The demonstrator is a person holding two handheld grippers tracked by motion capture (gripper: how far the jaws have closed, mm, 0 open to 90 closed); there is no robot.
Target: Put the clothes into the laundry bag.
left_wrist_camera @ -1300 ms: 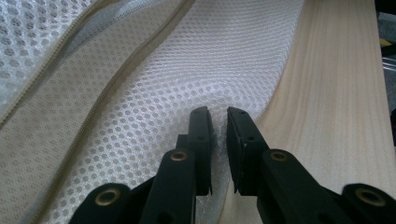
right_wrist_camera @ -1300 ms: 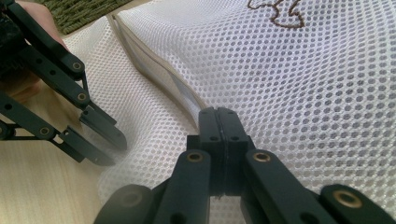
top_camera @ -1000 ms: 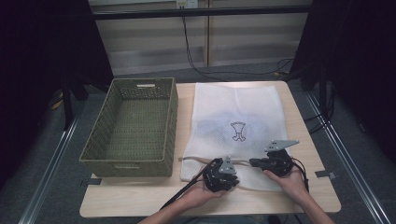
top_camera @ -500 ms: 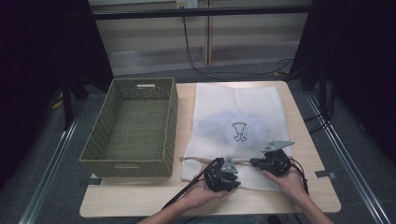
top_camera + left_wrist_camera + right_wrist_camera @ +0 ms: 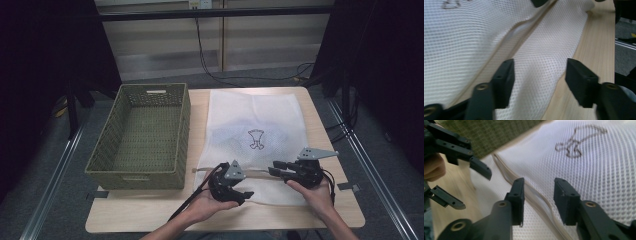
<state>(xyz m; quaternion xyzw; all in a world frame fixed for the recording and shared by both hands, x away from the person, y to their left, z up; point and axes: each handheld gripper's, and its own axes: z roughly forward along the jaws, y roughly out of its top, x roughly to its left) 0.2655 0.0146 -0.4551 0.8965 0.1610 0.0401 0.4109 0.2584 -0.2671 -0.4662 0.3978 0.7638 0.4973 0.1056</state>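
While both grippers' fingers have just been opening, left gripper [image 5: 239, 187] and right gripper [image 5: 278, 168] hold nothing above the mesh bag [image 5: 255, 125].

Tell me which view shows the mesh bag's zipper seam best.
The left gripper view: the zipper seam runs diagonally across the white mesh bag, close enough to see it gape. The right gripper view shows a stretch of it between open jaws. The high view shows a thin tan line.
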